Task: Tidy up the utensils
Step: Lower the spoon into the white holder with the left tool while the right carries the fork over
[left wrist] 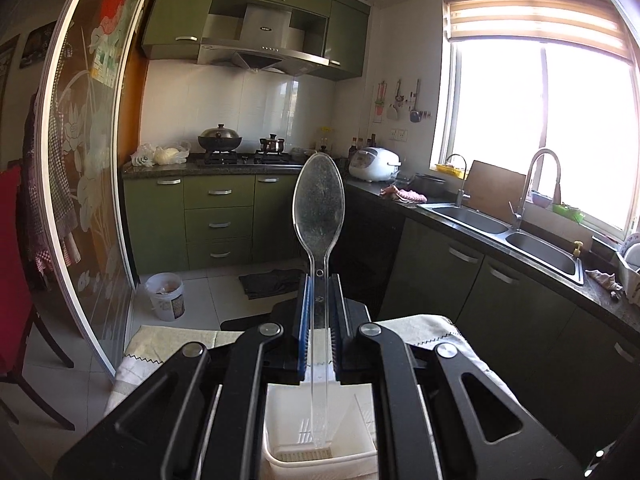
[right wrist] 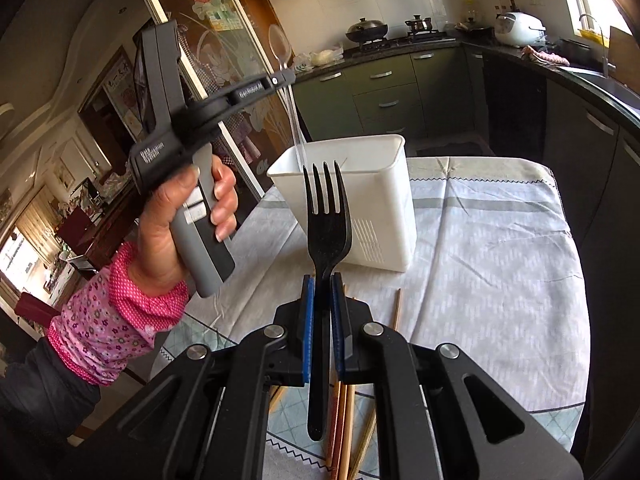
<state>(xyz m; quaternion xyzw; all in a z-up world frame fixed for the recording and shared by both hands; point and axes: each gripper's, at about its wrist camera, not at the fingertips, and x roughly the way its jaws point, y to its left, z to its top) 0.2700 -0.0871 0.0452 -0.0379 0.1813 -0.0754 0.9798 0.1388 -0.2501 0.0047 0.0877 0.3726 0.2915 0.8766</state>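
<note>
We see the worktop (right wrist: pixel 500 248), draped in a pale patterned cloth, with a white plastic utensil caddy (right wrist: pixel 360 200) standing upright near its far edge; that is presumably where the cutlery should end up. In the left wrist view the caddy (left wrist: pixel 320 432) sits right beneath the tool, divided inside by a partition, and the compartments we can see look bare apart from the spoon's handle tip hanging over one of them. The left gripper (right wrist: pixel 285 76), held by a hand in a pink floral sleeve, has its fingers pressed narrow on the handle of a clear plastic spoon (left wrist: pixel 319 208), bowl up and handle down, a pose that we judge suits lowering it handle-first into the caddy. The right gripper (right wrist: pixel 323 320) likewise has its fingers clamped tight on a black plastic fork (right wrist: pixel 326 216), tines up, raised in front of the caddy but not yet over it. Below the fork, several wooden chopsticks (right wrist: pixel 348 432) lie loose on the cloth, not yet sorted.
</note>
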